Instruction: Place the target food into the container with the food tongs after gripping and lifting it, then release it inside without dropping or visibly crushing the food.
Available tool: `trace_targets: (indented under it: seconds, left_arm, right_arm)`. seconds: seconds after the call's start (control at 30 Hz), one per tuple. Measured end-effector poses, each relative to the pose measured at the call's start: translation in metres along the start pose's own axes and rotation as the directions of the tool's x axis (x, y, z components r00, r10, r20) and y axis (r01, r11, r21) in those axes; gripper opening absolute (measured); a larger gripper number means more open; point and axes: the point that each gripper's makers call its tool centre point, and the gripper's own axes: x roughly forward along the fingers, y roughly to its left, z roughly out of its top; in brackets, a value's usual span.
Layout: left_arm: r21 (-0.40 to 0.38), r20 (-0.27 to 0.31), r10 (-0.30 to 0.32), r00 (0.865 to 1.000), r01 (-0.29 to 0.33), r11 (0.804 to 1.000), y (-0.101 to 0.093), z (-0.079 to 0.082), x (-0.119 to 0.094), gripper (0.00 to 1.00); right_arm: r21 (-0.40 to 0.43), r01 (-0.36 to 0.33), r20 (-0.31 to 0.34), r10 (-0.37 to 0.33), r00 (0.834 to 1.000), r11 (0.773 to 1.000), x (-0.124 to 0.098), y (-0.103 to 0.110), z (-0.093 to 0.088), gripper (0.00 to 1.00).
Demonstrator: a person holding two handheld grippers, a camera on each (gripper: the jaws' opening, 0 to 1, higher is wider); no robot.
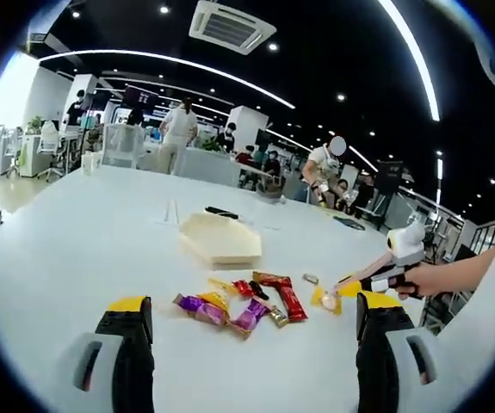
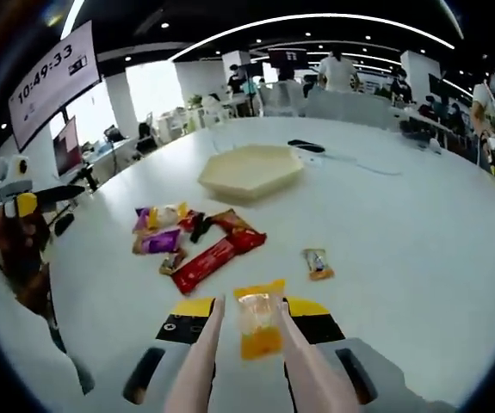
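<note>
Yellow wrapper, clear window, a small snack pack (image 2: 260, 325) pinched between the two pale tongs (image 2: 197, 366) at the bottom centre of the right gripper view. The right claw (image 2: 249, 323) is clamped on those tongs, and the tongs in turn hold the pack, which looks to be just off the white surface (image 2: 402, 215). From the left gripper view, the same pack (image 1: 326, 299) shows at right of centre, at the tip of the right claw (image 1: 350, 286), with a hand (image 1: 436, 280) behind it.

Just beyond it lies the candy pile (image 2: 191, 237): red, purple and yellow wrappers bunched together, with one small sweet (image 2: 318, 262) apart to the right. Further up, centre frame, sits the cream hexagonal container (image 2: 251, 170), well apart from the pack.

So the grip looks done and the lift is starting, I'd say. Next comes the carry: up and forward over the pile, squeeze kept gentle, then let go inside the container's rim.

The left claw (image 1: 251, 331) stands spread wide at the bottom of its view, nothing between its jaws.

Writing? A wall screen (image 2: 49, 77), upper left of the right gripper view, reads 10:49:33. Wrapper print is too small to read.
</note>
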Motion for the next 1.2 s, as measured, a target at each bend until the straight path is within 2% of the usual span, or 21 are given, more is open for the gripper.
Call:
trace_targets:
  seconds: [0.03, 0.07, 0.17, 0.33, 0.4, 0.47, 0.57, 0.63, 0.77, 0.87, 0.97, 1.0, 1.03, 1.2]
  left_arm:
    - [0.001, 0.0, -0.001, 1.0, 0.001, 1.0, 0.0, 0.001, 0.0, 0.99]
    - [0.011, 0.024, -0.006, 1.0, 0.006, 1.0, -0.001, 0.009, -0.001, 0.99]
    - [0.001, 0.039, -0.001, 0.999, 0.001, 1.0, 0.008, 0.011, 0.0, 0.99]
    - [-0.014, 0.009, -0.012, 1.0, 0.012, 1.0, 0.016, 0.007, 0.008, 0.99]
    - [0.008, 0.02, -0.018, 1.0, 0.018, 1.0, 0.014, 0.012, 0.007, 0.99]
    - [0.006, 0.03, -0.014, 0.999, 0.014, 1.0, 0.015, 0.015, 0.006, 0.99]
    - [-0.009, 0.02, -0.01, 1.0, 0.01, 1.0, 0.019, 0.01, 0.009, 0.99]
    - [-0.011, 0.001, -0.01, 1.0, 0.01, 1.0, 0.019, 0.006, 0.01, 0.99]
    - [-0.01, 0.018, -0.01, 1.0, 0.01, 1.0, 0.016, 0.01, 0.006, 0.99]
    - [-0.016, 0.007, -0.006, 1.0, 0.006, 1.0, 0.017, 0.005, 0.006, 0.99]
    - [-0.019, -0.009, -0.008, 1.0, 0.008, 1.0, 0.017, 0.0, 0.006, 0.99]
    - [-0.02, -0.01, -0.011, 1.0, 0.011, 1.0, 0.015, 0.001, 0.006, 0.99]
    - [-0.02, -0.008, -0.012, 1.0, 0.012, 1.0, 0.014, 0.001, 0.005, 0.99]
    - [-0.019, -0.017, -0.008, 1.0, 0.008, 1.0, 0.008, -0.003, 0.0, 0.99]
  right_arm:
    - [-0.001, -0.001, -0.003, 0.001, 1.0, 1.0, 0.0, 0.001, -0.001, 0.29]
    - [-0.013, -0.002, -0.004, 0.002, 1.0, 1.0, 0.002, 0.003, -0.001, 0.29]
    - [-0.033, 0.008, -0.002, -0.008, 1.0, 0.999, 0.003, 0.001, 0.001, 0.29]
    - [-0.015, 0.026, 0.006, -0.026, 1.0, 1.0, 0.003, -0.003, 0.005, 0.29]
    - [-0.059, 0.02, -0.007, -0.021, 1.0, 0.998, 0.004, 0.0, 0.004, 0.29]
    - [-0.152, 0.013, -0.018, -0.016, 1.0, 0.988, 0.006, 0.001, 0.003, 0.3]
    - [-0.225, 0.014, -0.029, -0.021, 0.999, 0.974, 0.006, 0.003, -0.001, 0.3]
    - [-0.234, 0.006, -0.032, -0.013, 0.999, 0.972, 0.005, 0.008, 0.0, 0.3]
    - [-0.27, -0.003, -0.036, -0.008, 0.999, 0.963, 0.004, 0.009, 0.004, 0.3]
    - [-0.272, -0.007, -0.033, -0.002, 0.999, 0.962, 0.003, 0.006, 0.008, 0.3]
    - [-0.264, -0.043, -0.047, 0.032, 0.998, 0.964, 0.003, 0.007, 0.009, 0.3]
    - [-0.245, -0.095, -0.087, 0.076, 0.993, 0.965, 0.004, 0.011, 0.004, 0.3]
    - [-0.242, -0.107, -0.098, 0.085, 0.992, 0.964, 0.004, 0.011, 0.002, 0.3]
    - [-0.285, -0.15, -0.131, 0.117, 0.985, 0.947, 0.007, 0.012, 0.003, 0.3]
